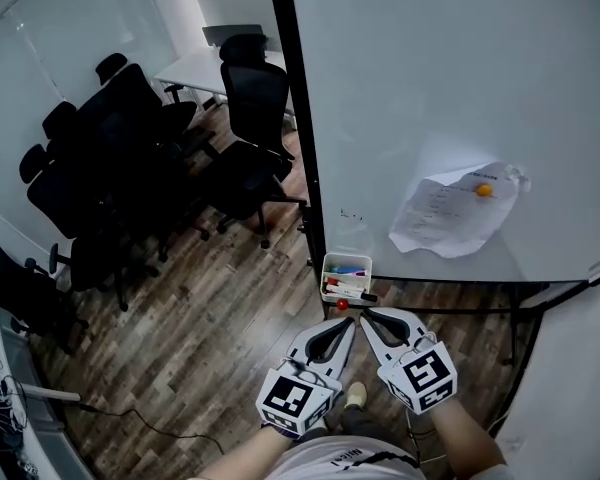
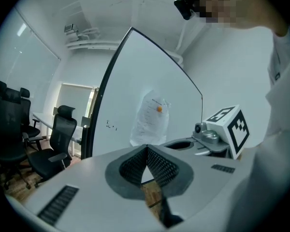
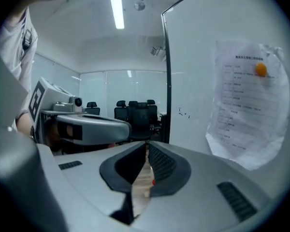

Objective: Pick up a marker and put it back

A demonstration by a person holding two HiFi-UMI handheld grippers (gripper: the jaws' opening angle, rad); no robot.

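Whiteboard (image 1: 460,68): sheet (image 1: 450,218) under orange magnet (image 1: 484,190), print unreadable; markers (image 1: 348,290) in box (image 1: 346,259)

Print on the pinned sheet (image 3: 246,105) seems unreadable.

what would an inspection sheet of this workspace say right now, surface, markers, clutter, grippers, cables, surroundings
surface: whiteboard mostly bare, a few faint marks near its left edge
job's things: markers lie in the white tray by the board's lower left corner; none held
clutter: sheet of paper pinned by an orange magnet; small red thing below the tray, cannot tell what
grippers: left gripper fingers together, nothing between; right gripper fingers together, nothing between; both below the tray in the head view
cables: dark cable across the wood floor
surroundings: black office chairs by a white table
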